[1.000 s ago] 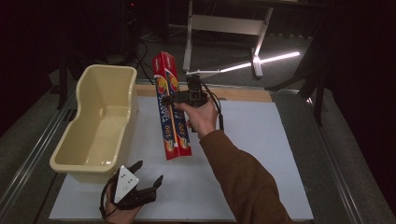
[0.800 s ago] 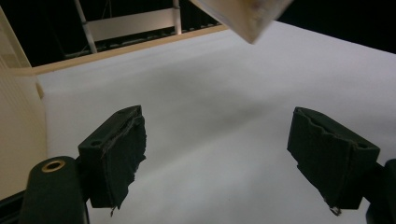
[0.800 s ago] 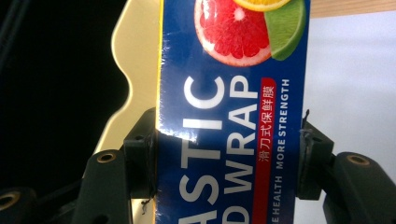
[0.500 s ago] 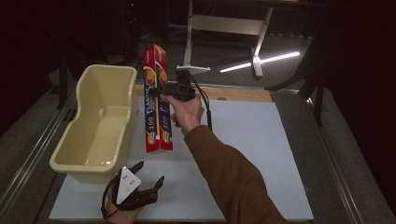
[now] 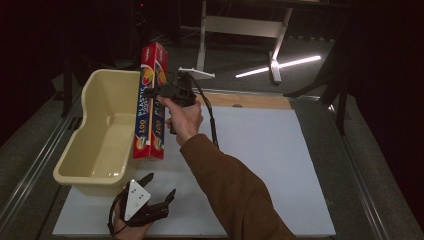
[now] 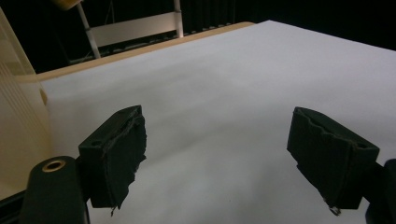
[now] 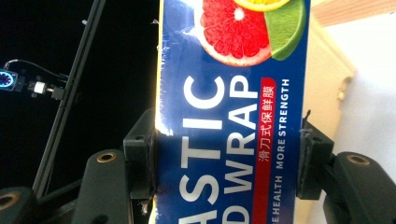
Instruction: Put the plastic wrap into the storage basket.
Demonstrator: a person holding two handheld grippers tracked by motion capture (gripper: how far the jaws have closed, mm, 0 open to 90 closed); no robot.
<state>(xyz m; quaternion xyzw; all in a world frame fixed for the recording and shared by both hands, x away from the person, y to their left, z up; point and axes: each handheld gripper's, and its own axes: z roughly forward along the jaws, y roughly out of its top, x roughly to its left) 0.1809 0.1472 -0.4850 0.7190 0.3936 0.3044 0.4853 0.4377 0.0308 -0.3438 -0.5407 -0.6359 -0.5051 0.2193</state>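
Right tongs (image 5: 161, 92) (arm outstretched) grip plastic-wrap box (image 5: 150, 102).

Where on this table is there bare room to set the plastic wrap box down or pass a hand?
The white mat is bare right of the sleeve out to its right edge. The cream tub is empty inside. It is crowded at the left: the plastic wrap box in the right tongs hangs beside the tub's rim, with the open left tongs below.

the high view looks forward and down over the whole worktop (image 5: 280, 165) from the person's side. the left gripper view skims low across that white surface, beside the tub (image 6: 18, 116). the right gripper view sits close against the plastic wrap box (image 7: 229, 116), the tub's rim behind.
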